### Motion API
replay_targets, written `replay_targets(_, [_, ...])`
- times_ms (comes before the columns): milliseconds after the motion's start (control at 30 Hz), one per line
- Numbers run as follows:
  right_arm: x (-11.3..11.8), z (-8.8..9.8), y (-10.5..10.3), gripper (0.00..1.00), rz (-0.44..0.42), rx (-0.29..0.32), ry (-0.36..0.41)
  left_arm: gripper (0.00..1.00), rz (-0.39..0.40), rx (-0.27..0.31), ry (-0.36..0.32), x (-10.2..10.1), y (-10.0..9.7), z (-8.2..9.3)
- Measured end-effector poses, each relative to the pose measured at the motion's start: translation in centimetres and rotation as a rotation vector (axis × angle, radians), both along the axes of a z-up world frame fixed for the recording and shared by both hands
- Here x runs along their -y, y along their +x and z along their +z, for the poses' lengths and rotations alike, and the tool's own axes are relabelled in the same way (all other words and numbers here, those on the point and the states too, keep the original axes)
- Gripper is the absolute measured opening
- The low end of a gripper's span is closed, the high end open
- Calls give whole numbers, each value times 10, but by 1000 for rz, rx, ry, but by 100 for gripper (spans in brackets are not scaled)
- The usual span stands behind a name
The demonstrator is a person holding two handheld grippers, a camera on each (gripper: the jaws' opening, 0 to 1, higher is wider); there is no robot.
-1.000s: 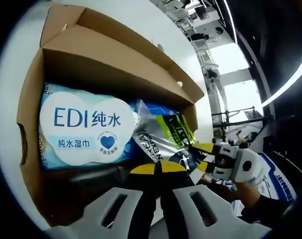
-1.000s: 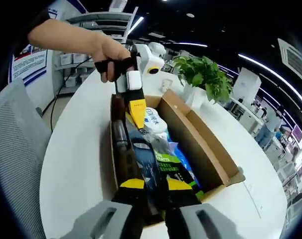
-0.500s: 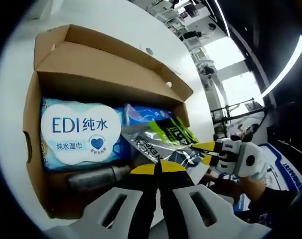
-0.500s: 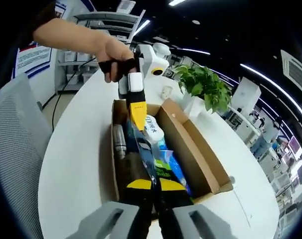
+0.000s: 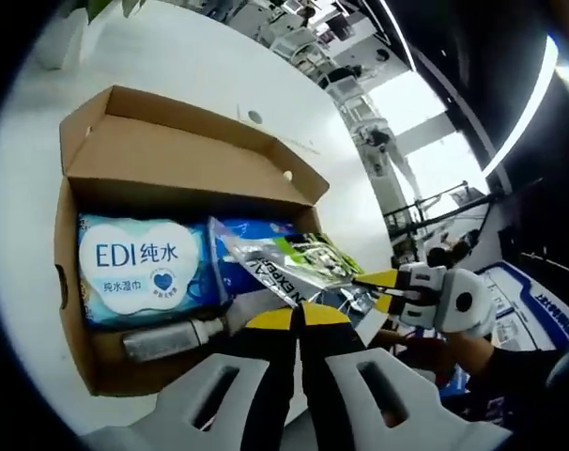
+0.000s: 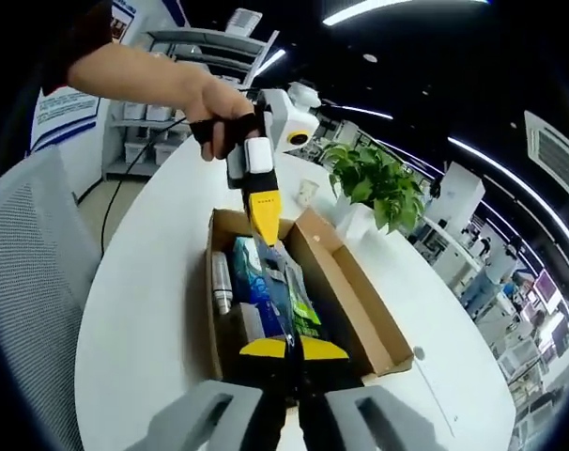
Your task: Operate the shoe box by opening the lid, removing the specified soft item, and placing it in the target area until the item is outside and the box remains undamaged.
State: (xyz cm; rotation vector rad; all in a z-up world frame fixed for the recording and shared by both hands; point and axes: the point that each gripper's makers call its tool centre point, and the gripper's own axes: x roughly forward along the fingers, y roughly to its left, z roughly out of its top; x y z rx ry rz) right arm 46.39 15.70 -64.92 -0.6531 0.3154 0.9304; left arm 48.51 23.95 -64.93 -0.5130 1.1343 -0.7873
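Left gripper (image 5: 299, 318): yellow-tipped jaws pressed together on one end of the pouch (image 5: 294, 266). In the right gripper view it (image 6: 263, 214) comes in from the top, held by a hand (image 6: 214, 117), tips pointing down onto the far end of the pouch.
Right gripper (image 6: 294, 349): jaws clenched on the near end of the pouch (image 6: 286, 305). In the left gripper view it (image 5: 386, 287) enters from the right and pinches the pouch's other end.
Pouch: silver, green and black soft pack, stretched between the two grippers and raised over the open box (image 5: 73, 272); it sits above the box interior, not on the table (image 5: 172, 70).
Box: brown cardboard, lid flap (image 5: 186, 141) folded back and standing along the far side; box rests on the table.
Wipes (image 5: 139, 268): blue and white pack marked "EDI", lying flat in the box beside the pouch.
Blue pack (image 5: 256, 230): partly under the pouch, next to the wipes; type cannot be told.
Bottle (image 5: 167, 338): grey, lying on its side along the near box wall, just below the wipes. In the right gripper view it (image 6: 221, 282) lies along the left wall.
Table: white, rounded edge, carries the box.
Plant (image 6: 374, 178): green, in a white pot on the table beyond the box.
Chair (image 6: 31, 282): grey mesh back, left of the table.
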Motion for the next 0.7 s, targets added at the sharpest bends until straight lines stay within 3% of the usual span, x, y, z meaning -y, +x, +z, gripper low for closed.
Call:
replay_targets(300, [24, 15, 0, 0, -37, 52, -6, 0, -39, 54, -11, 28, 5, 16])
replay_targets(700, [58, 16, 2, 0, -96, 66, -15, 0, -85, 83, -16, 60, 9, 18])
